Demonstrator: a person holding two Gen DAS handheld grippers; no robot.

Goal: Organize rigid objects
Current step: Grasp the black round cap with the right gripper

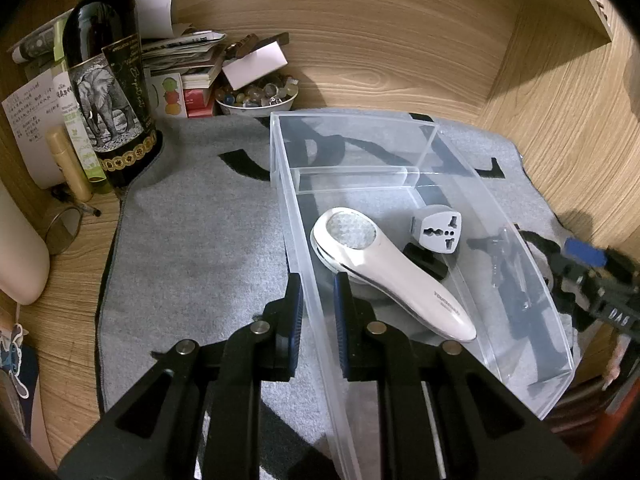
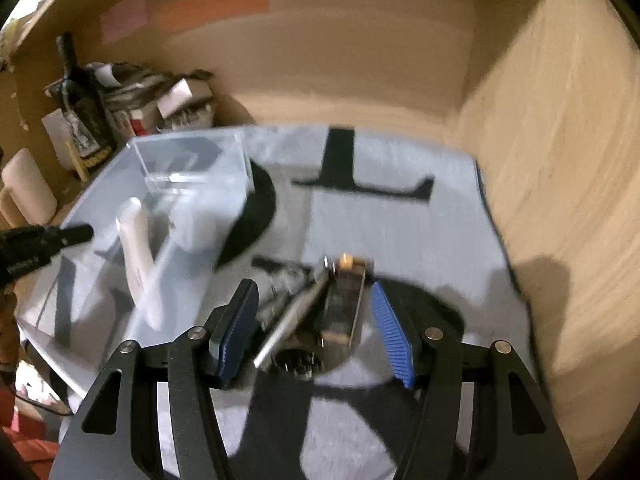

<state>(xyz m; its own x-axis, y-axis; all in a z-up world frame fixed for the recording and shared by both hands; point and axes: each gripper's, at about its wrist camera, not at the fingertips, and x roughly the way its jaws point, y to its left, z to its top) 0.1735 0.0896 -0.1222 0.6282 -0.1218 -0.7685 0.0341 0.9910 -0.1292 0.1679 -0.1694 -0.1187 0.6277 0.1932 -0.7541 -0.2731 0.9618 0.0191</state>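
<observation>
A clear plastic organizer box (image 1: 288, 208) sits on a grey mat (image 1: 192, 240). Inside lie a white handheld device (image 1: 384, 272), a white travel adapter (image 1: 438, 229) and a black item (image 1: 426, 262). My left gripper (image 1: 318, 300) is shut on the box's left wall, one finger inside and one outside. My right gripper (image 2: 314, 304) is open above a small pile on the mat: a metal rod (image 2: 292, 320) and a dark rectangular piece (image 2: 342, 304). The right view is blurred. The box (image 2: 120, 160) and white device (image 2: 138, 256) show at its left.
A wine bottle (image 1: 108, 92), papers, small boxes and a bowl of beads (image 1: 256, 94) crowd the back left corner. Wooden walls (image 1: 560, 120) close in behind and at right. A white jug (image 1: 20, 256) stands at far left.
</observation>
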